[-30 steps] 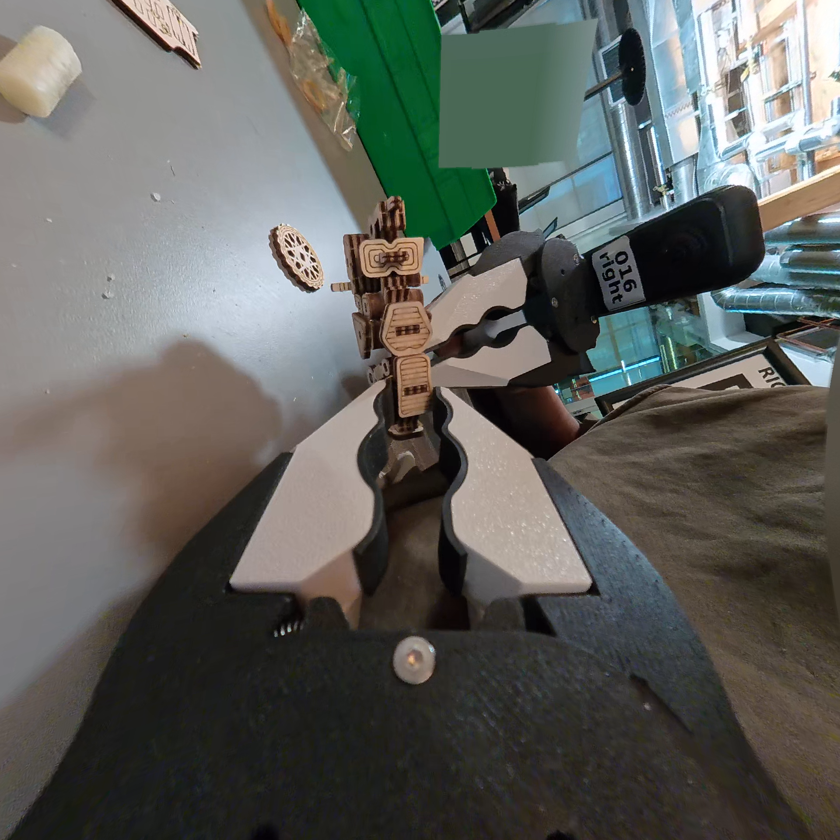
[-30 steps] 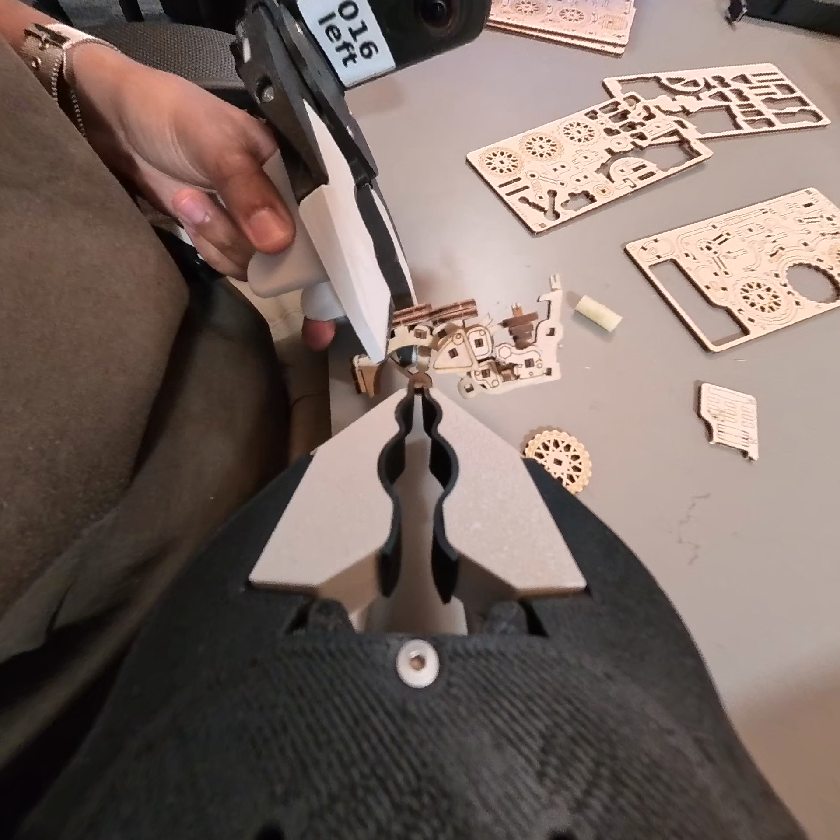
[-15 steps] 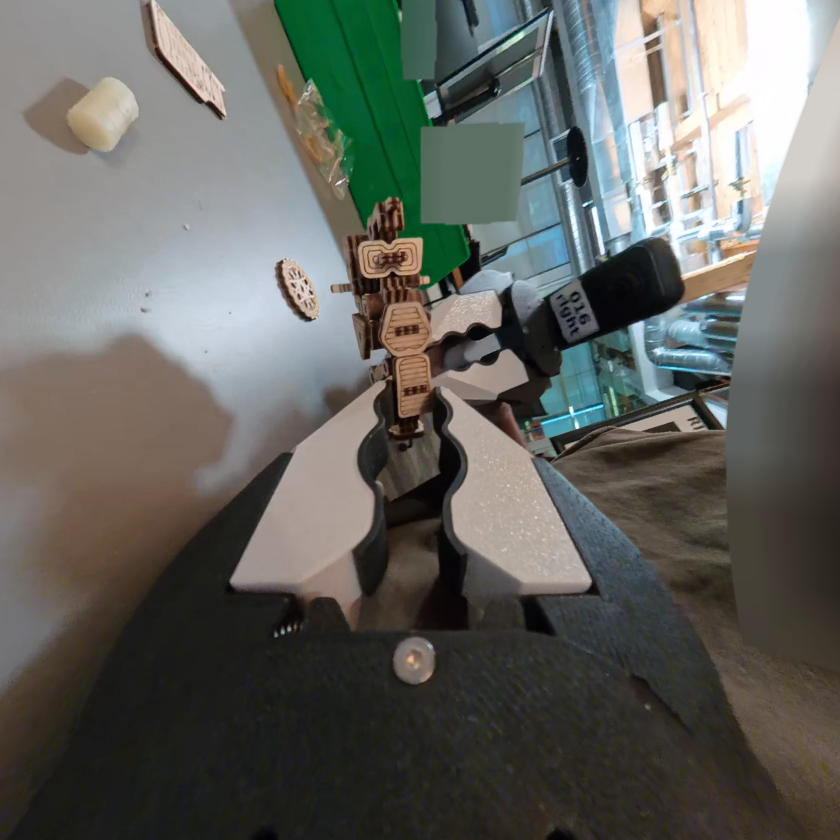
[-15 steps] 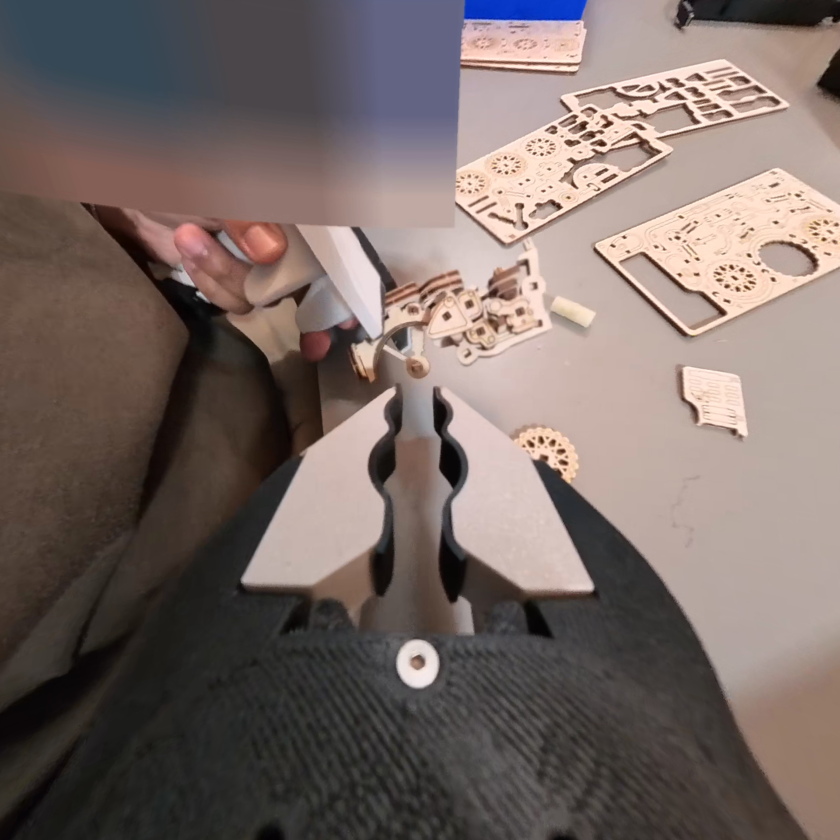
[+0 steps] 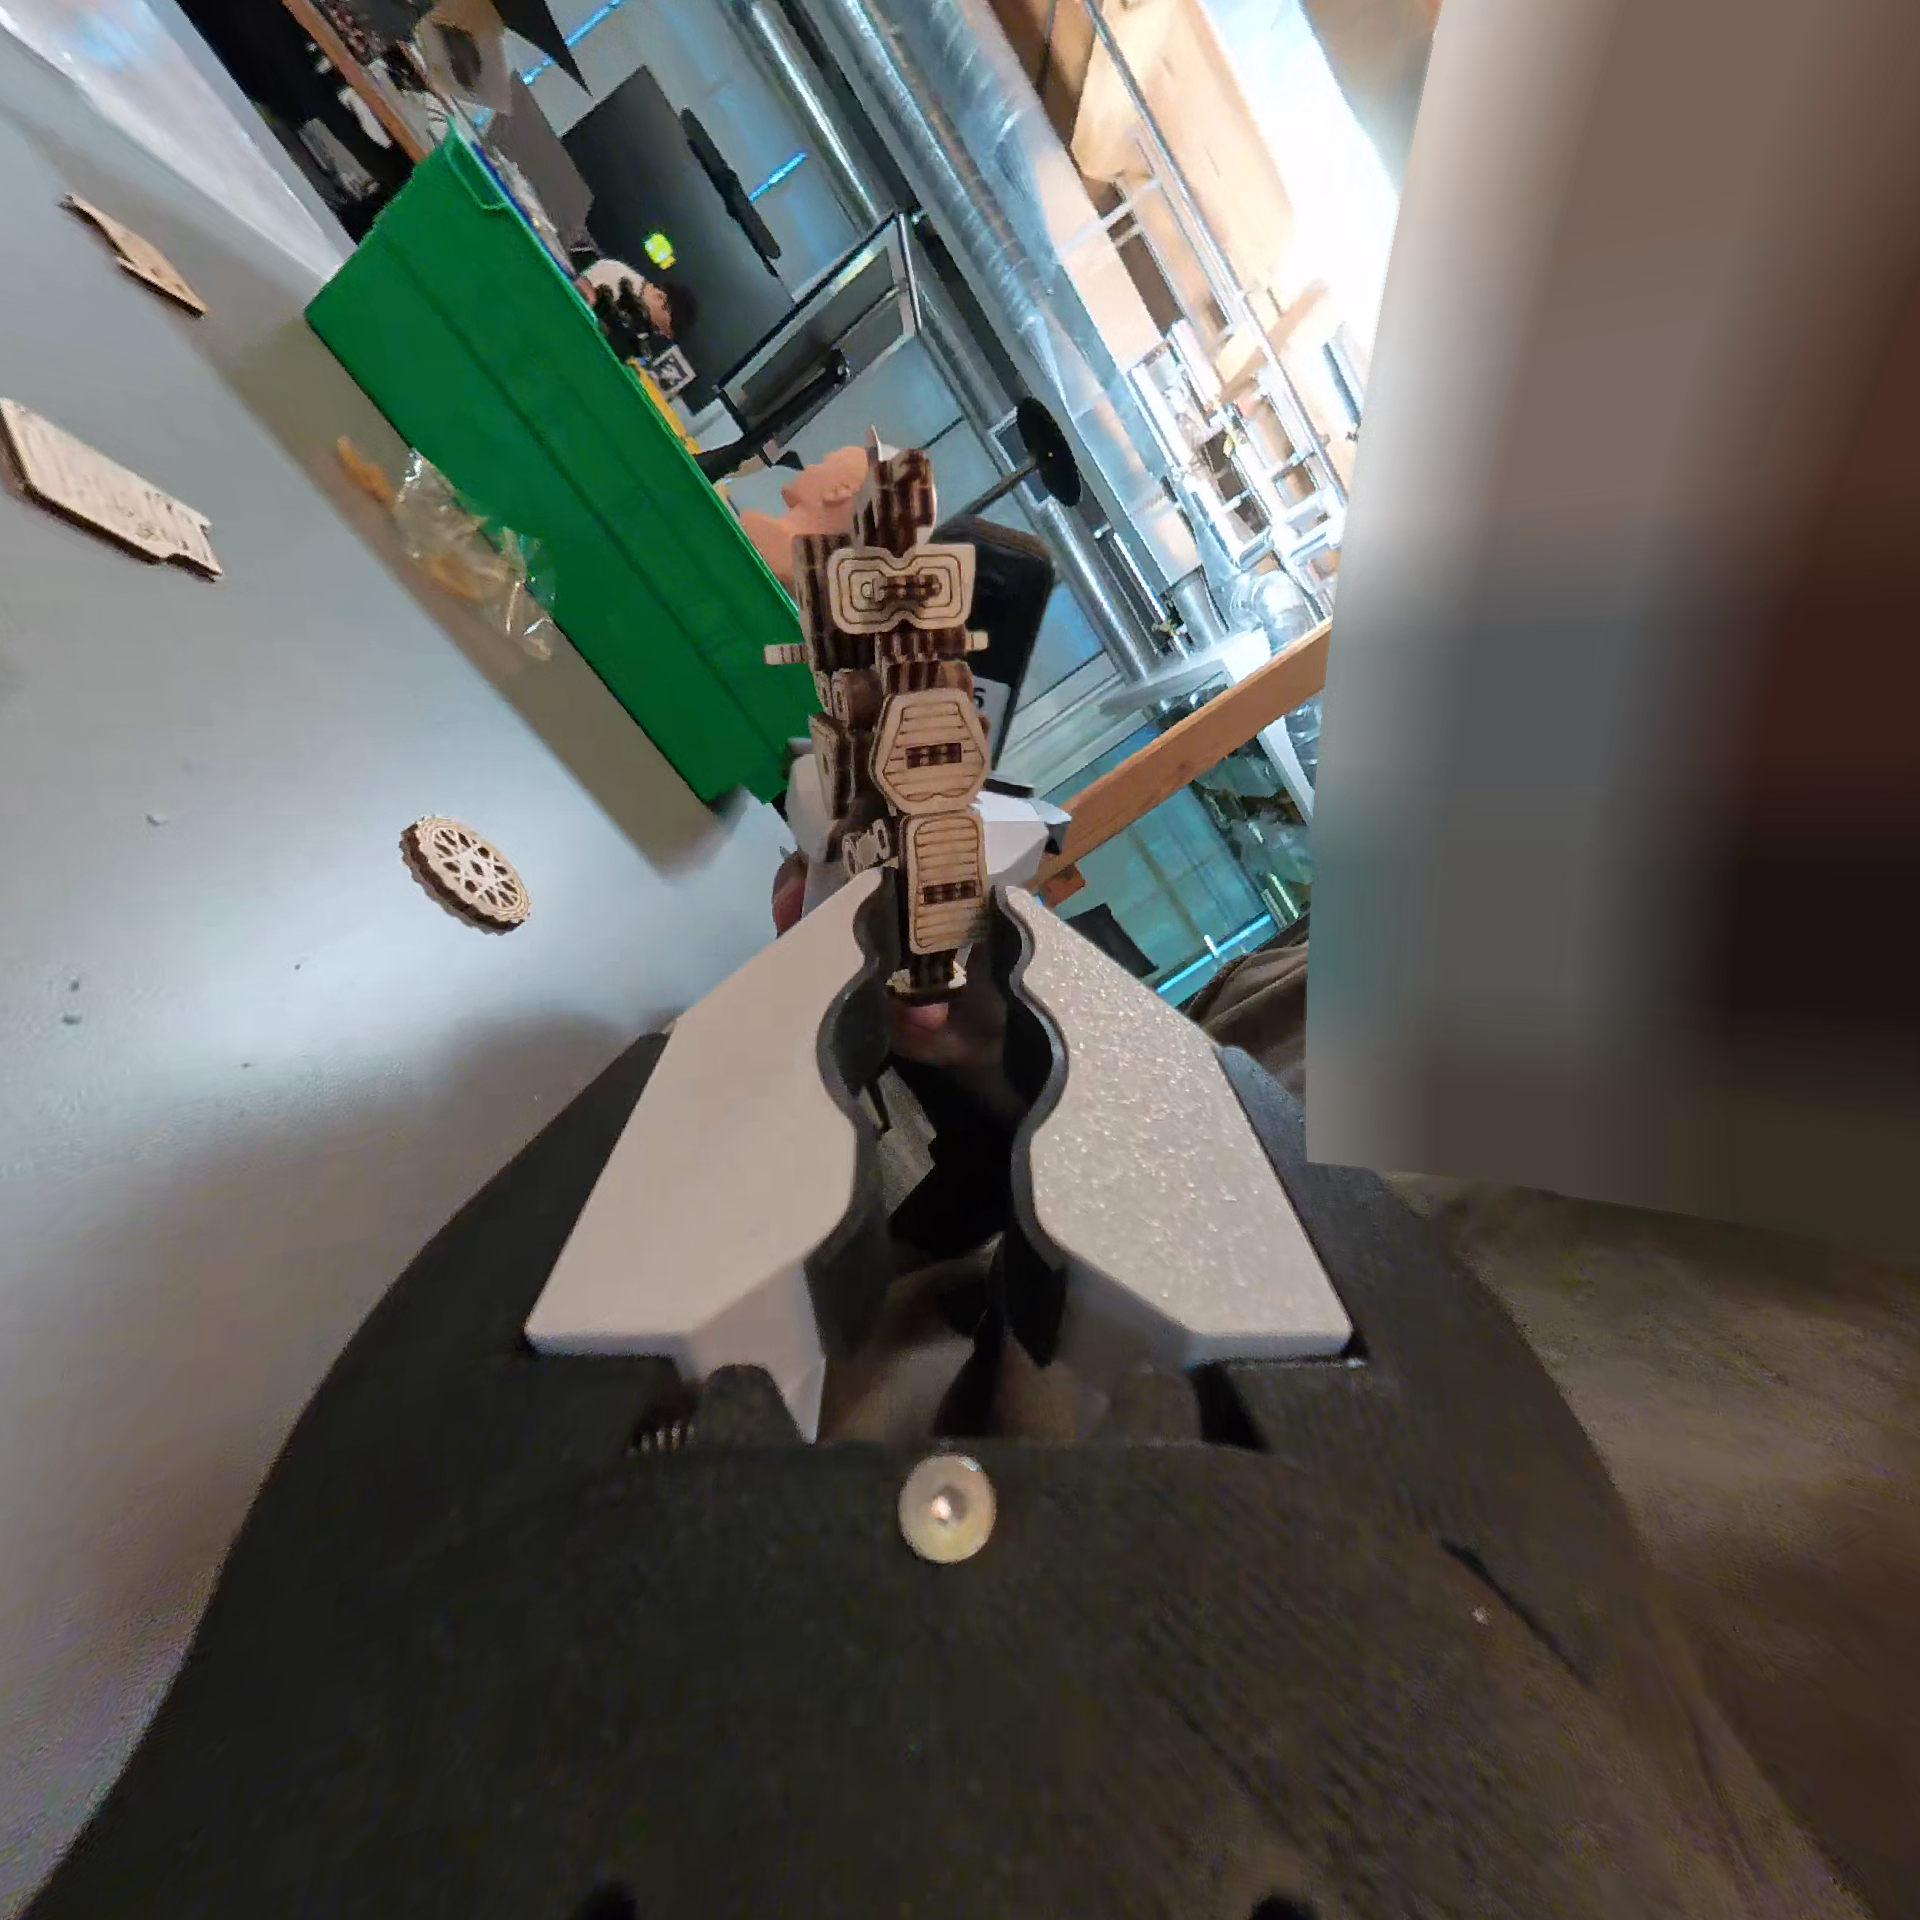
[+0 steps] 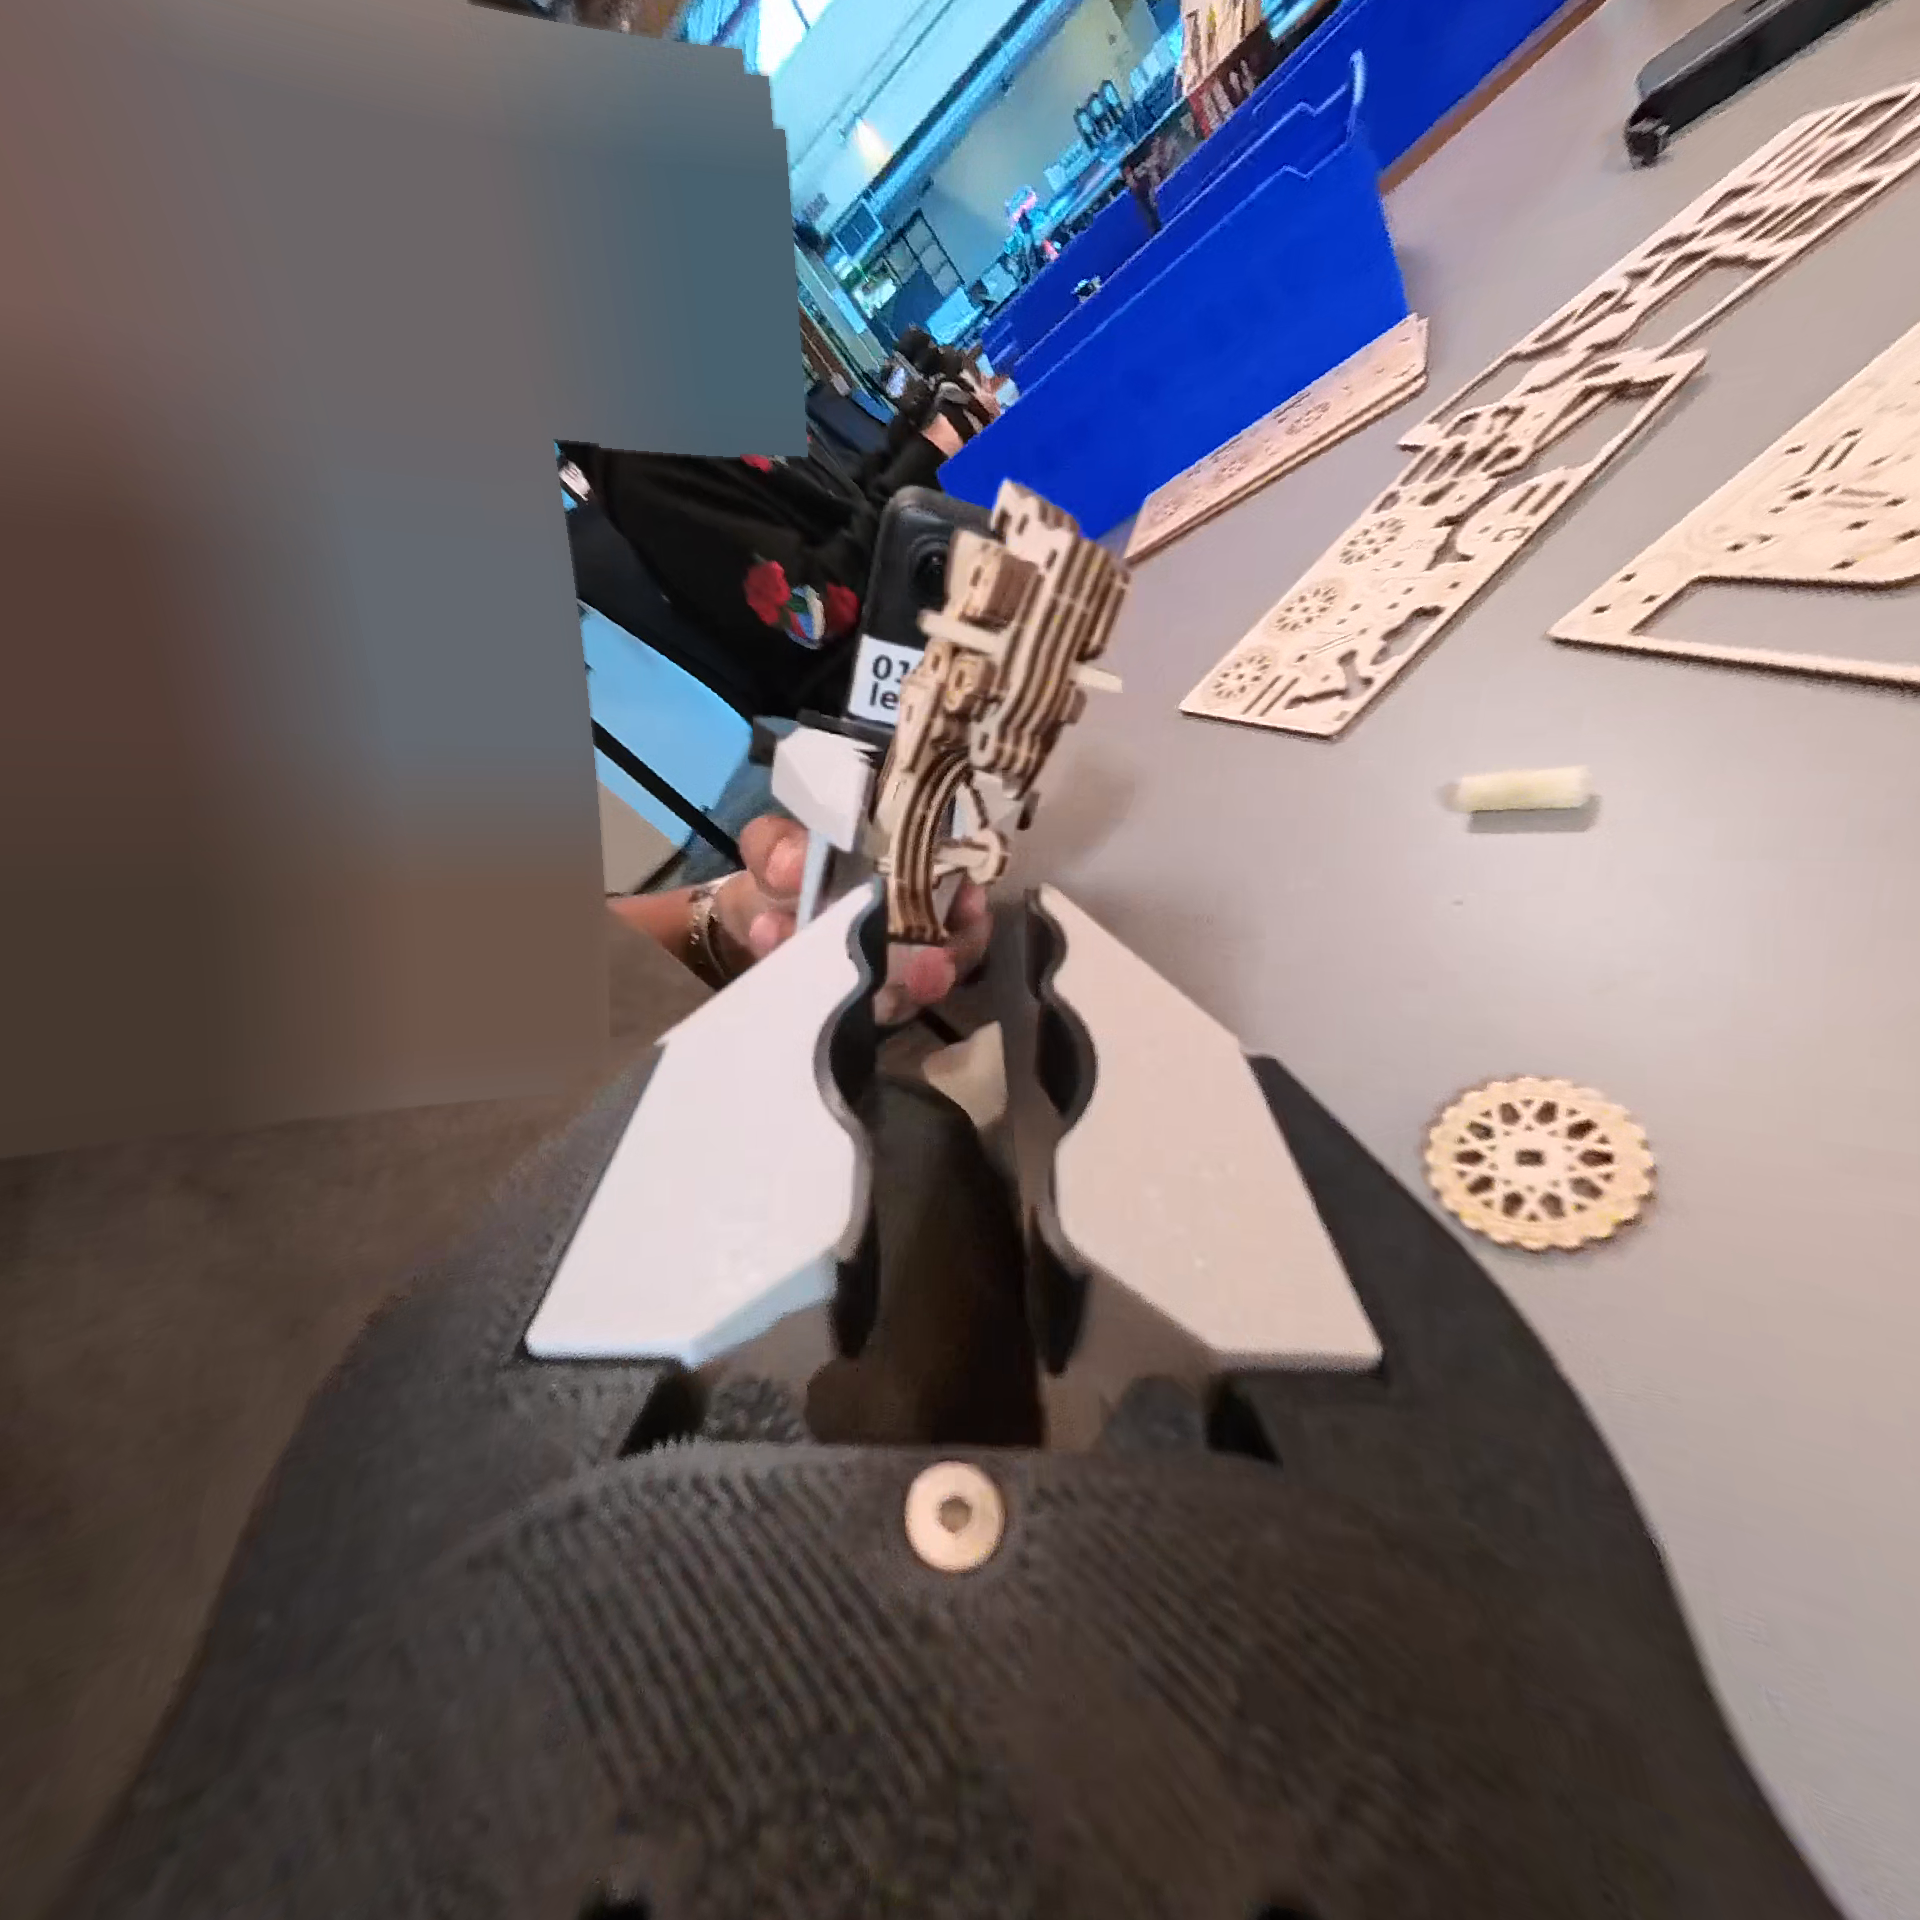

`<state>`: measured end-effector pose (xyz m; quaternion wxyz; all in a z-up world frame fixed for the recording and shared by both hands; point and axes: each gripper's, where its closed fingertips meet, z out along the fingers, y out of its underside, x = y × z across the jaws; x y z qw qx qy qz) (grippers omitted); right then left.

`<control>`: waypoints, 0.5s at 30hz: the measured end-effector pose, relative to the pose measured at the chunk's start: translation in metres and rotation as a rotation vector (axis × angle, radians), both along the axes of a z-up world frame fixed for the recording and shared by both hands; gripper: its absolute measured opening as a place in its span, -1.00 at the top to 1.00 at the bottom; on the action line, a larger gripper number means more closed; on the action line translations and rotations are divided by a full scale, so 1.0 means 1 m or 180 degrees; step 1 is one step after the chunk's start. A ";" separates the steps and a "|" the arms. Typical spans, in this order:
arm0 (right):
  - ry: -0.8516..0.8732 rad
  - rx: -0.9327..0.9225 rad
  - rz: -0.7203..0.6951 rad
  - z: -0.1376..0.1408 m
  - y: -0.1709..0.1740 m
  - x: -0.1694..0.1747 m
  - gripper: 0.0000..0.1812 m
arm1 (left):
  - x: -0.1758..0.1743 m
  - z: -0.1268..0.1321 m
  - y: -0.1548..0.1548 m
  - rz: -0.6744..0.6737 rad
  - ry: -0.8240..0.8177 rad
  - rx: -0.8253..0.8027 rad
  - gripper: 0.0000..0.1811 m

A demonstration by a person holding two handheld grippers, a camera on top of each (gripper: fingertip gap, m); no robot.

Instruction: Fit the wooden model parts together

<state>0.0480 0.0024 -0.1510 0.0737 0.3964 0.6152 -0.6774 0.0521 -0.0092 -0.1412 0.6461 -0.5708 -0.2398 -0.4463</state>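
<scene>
Bright daylight, wide-angle warp, blurred edges.

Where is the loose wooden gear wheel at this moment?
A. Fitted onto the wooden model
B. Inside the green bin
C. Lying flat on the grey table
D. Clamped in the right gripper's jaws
C: the wooden gear wheel lies flat on the grey table, apart from the wooden model and from both grippers.

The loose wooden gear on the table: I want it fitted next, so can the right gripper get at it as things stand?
Probably yes. The right gripper is open and holds nothing, and the wooden gear lies flat on bare grey table just to its right. The left gripper holds the wooden model elsewhere.
</scene>
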 end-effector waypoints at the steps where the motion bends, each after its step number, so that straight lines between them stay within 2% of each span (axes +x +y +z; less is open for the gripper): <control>1: -0.0054 -0.0074 0.0013 0.000 -0.001 0.000 0.74 | 0.002 0.000 0.000 -0.0012 0.0051 -0.0003 0.86; 9: -0.0392 -0.0515 0.0103 0.001 0.001 0.001 0.76 | 0.008 0.001 0.002 -0.0099 0.0102 0.0026 0.86; 15: -0.0445 -0.0630 0.0127 0.002 0.003 0.001 0.77 | 0.009 0.002 0.002 -0.0135 0.0072 0.0046 0.86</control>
